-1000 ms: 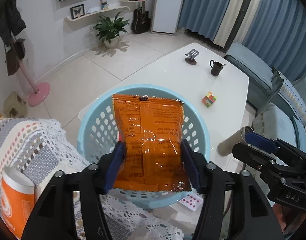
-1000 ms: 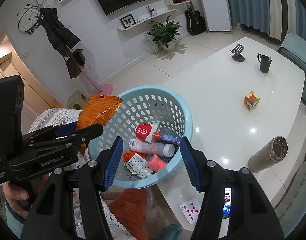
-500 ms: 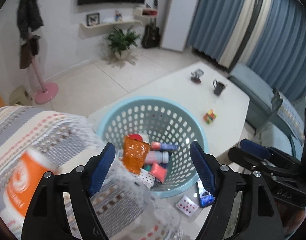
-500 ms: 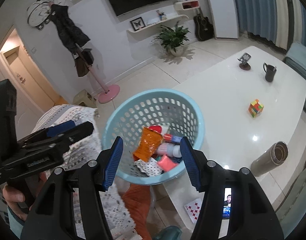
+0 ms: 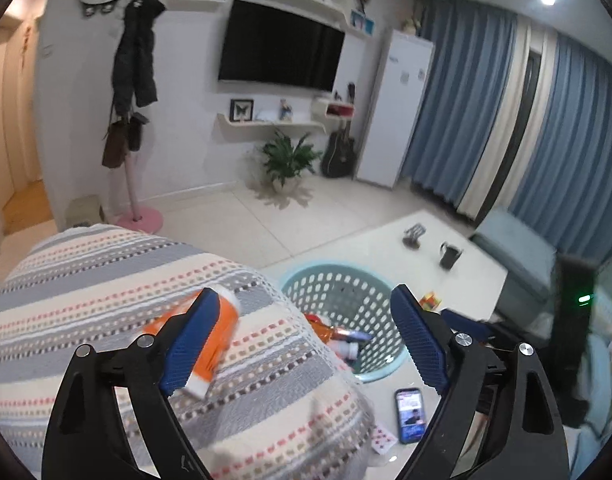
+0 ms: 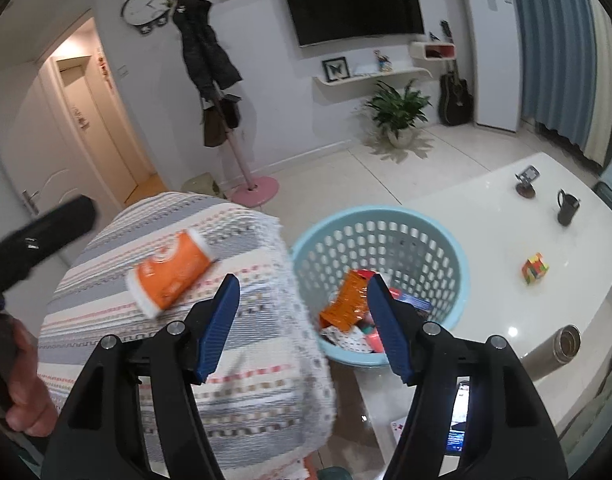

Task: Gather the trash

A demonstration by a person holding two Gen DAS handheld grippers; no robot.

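A light blue perforated basket (image 6: 445,240) (image 5: 306,280) stands on the white table and holds an orange snack bag (image 6: 347,300), a bottle and other trash. An orange and white cup (image 6: 172,274) (image 5: 226,328) lies on its side on the striped blanket. My left gripper (image 5: 302,344) is open and empty above the blanket, with the cup by its left finger. My right gripper (image 6: 302,324) is open and empty, between the cup and the basket.
The striped blanket (image 6: 146,340) covers a sofa arm left of the table. On the white table (image 6: 505,200) are a Rubik's cube (image 6: 535,268), a black mug (image 6: 565,208), a phone stand (image 6: 526,182), a steel flask (image 6: 565,344), a phone (image 5: 410,408) and playing cards (image 5: 379,438).
My left gripper opened and dropped the orange snack bag into the basket, then pulled back and left over the blanket. My right gripper also drew back and rose.
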